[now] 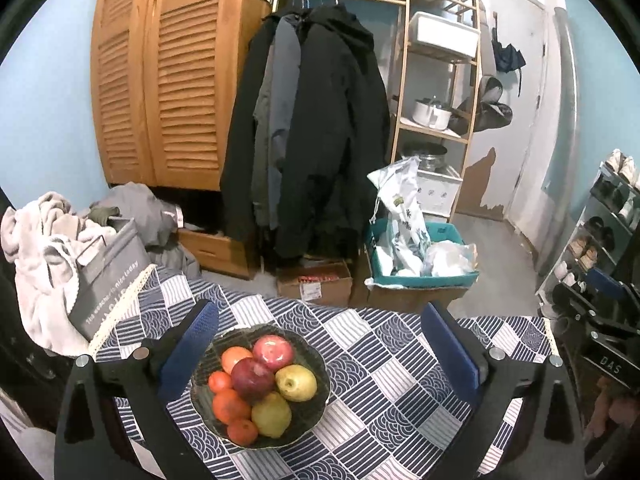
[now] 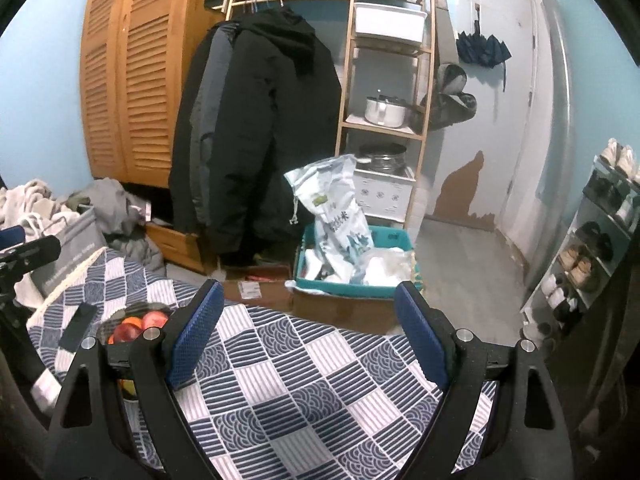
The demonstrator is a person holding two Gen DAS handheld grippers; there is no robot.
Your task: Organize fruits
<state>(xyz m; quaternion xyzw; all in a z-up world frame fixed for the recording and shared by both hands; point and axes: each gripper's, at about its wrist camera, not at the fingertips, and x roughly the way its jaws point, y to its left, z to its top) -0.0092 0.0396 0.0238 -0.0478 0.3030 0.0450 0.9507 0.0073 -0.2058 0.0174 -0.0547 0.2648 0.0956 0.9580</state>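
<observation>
A dark bowl [image 1: 316, 364] is seen on the blue-and-white patterned tablecloth [image 1: 400, 380], heaped with fruits [image 1: 260, 384]: two red apples, two yellow-green pears and several oranges; in the left wrist view the bowl is found low between the fingers of the left gripper [image 1: 320, 344], nearer the left-hand pad, which overlaps the bowl's rim in the picture; whether rim and pad touch cannot be told; the jaws are spread wide and nothing is clamped between them. In the right wrist view the right gripper [image 2: 308, 332] is held over bare cloth, its jaws apart and empty; the bowl [image 2: 132, 312] is glimpsed behind its left-hand finger, mostly hidden, with only red and orange fruit showing; the left gripper's dark finger is seen just beside that bowl, at the picture's left.
</observation>
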